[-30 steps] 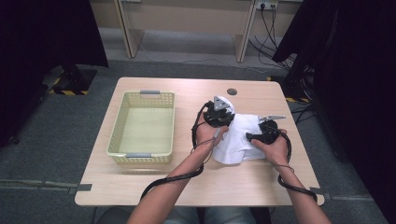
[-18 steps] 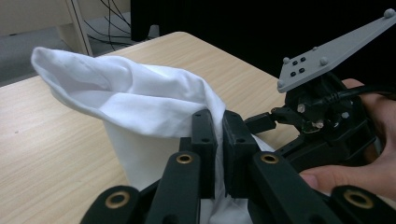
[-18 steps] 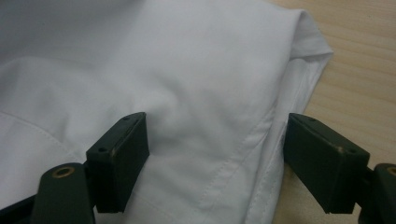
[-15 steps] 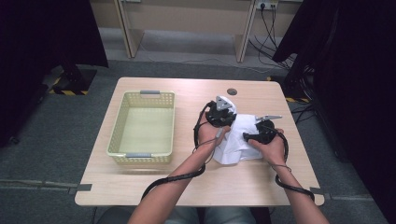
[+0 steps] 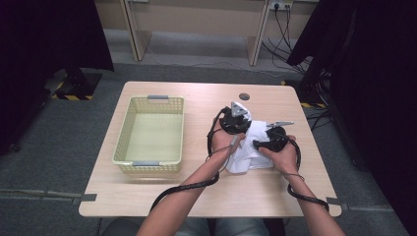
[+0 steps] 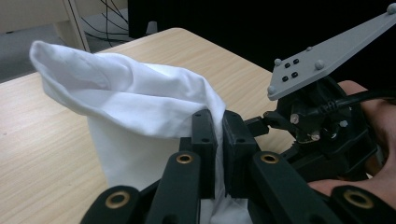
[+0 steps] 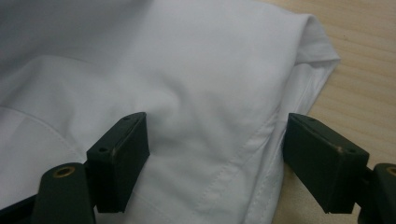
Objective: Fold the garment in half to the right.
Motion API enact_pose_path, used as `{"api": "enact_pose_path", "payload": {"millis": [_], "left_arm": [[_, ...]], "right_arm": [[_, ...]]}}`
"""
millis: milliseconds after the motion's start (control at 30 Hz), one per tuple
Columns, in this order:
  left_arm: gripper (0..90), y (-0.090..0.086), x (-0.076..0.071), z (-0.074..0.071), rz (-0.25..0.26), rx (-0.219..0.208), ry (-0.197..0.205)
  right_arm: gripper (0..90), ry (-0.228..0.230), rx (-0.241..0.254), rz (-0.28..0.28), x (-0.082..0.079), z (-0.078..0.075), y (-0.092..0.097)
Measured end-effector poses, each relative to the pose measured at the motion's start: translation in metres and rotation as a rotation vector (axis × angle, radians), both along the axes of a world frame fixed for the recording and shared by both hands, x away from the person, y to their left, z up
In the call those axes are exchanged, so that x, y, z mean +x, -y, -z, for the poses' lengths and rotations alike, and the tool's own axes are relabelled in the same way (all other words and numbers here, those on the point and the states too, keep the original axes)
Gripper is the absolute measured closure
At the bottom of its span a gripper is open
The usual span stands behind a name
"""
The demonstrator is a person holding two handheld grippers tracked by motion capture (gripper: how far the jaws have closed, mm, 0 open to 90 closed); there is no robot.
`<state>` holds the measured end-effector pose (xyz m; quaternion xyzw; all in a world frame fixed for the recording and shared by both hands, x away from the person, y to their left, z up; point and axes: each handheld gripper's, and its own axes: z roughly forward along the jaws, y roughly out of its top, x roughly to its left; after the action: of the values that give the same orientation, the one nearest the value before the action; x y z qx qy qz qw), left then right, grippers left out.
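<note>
A crumpled white cloth [image 5: 250,150] lies on the right half of the wooden table [image 5: 196,196]. My left gripper [image 5: 244,129] is at its far edge and is shut on a raised fold of the cloth [image 6: 140,107]; in the left gripper view the jaws of that gripper [image 6: 219,126] pinch the fabric between them. My right gripper [image 5: 256,143] rests against the cloth's right side, open. Its jaws [image 7: 217,154] stand wide apart over a hemmed layer of the cloth [image 7: 187,70], with fabric between them but not pressed. The right gripper's grey plate [image 6: 327,56] is close beside the left jaws.
An empty pale-yellow plastic basket [image 5: 123,132] stands on the table's left half. A small dark round grommet [image 5: 244,96] sits near the far edge. Bare wood [image 7: 364,56] lies right of the cloth. Dark furniture and cables surround the table.
</note>
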<state>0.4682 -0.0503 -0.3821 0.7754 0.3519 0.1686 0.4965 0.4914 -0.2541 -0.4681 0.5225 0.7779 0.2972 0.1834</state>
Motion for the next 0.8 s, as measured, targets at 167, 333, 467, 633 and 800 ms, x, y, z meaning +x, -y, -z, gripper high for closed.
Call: {"api": "enact_pose_path", "payload": {"millis": [167, 333, 467, 633, 800], "left_arm": [[84.7, 0.002, 0.0, 0.002, 0.001, 0.001, -0.003], [84.6, 0.004, 0.002, 0.003, -0.003, 0.006, -0.005], [84.6, 0.005, 0.003, 0.006, -0.004, 0.011, -0.009], [84.6, 0.006, 0.004, 0.01, -0.004, 0.02, -0.018], [84.5, 0.006, 0.007, 0.015, -0.007, 0.021, -0.028]], "right_arm": [[22.8, 0.002, 0.0, -0.005, 0.0, 0.0, -0.002], [23.0, 0.0, 0.0, -0.016, 0.0, 0.0, -0.006], [23.0, 0.001, 0.001, -0.022, 0.0, 0.0, -0.009], [23.4, -0.012, 0.0, -0.046, 0.0, -0.001, -0.011], [24.2, 0.013, 0.043, -0.075, -0.002, -0.012, -0.006]]}}
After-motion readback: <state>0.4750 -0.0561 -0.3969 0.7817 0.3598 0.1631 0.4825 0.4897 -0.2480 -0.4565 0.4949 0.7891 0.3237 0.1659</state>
